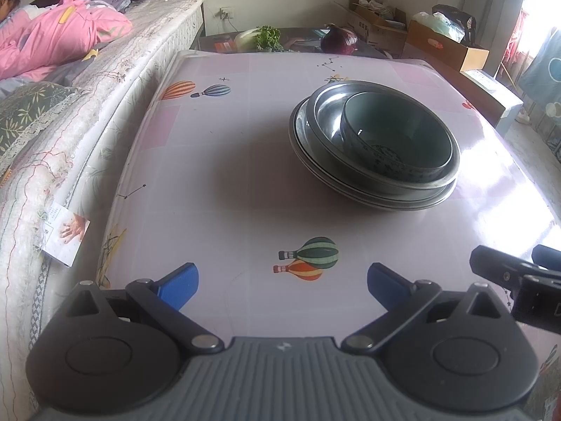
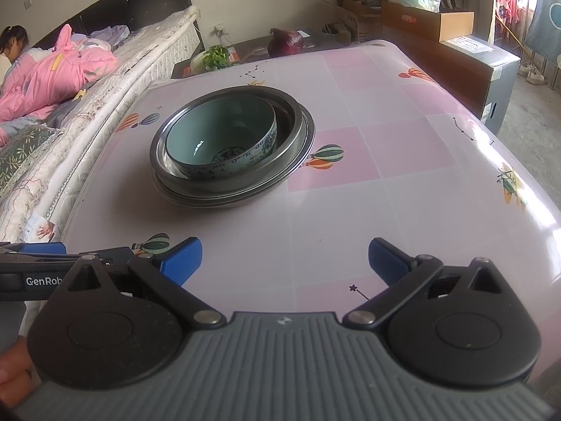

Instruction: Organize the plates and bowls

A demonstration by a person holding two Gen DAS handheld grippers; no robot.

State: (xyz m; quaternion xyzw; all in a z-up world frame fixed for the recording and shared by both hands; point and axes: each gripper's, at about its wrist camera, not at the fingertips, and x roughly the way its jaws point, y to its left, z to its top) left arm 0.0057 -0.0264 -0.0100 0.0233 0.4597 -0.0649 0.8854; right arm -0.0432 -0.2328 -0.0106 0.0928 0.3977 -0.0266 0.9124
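Jaws apart on both grippers — left gripper (image 2: 31, 266) reads "GenRob", perhaps cut off.

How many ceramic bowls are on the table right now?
1. The green ceramic bowl sits inside the stacked metal plates, off-centre against their rim. No others visible.

A table (image 1: 217, 161) covered in a pale pink checked cloth with hot-air balloon prints carries one stack right of its middle: metal plates (image 1: 371, 196) lie directly on the cloth, a metal bowl (image 1: 326, 105) sits in them, and a blue-patterned ceramic bowl (image 1: 396, 140) nests inside.
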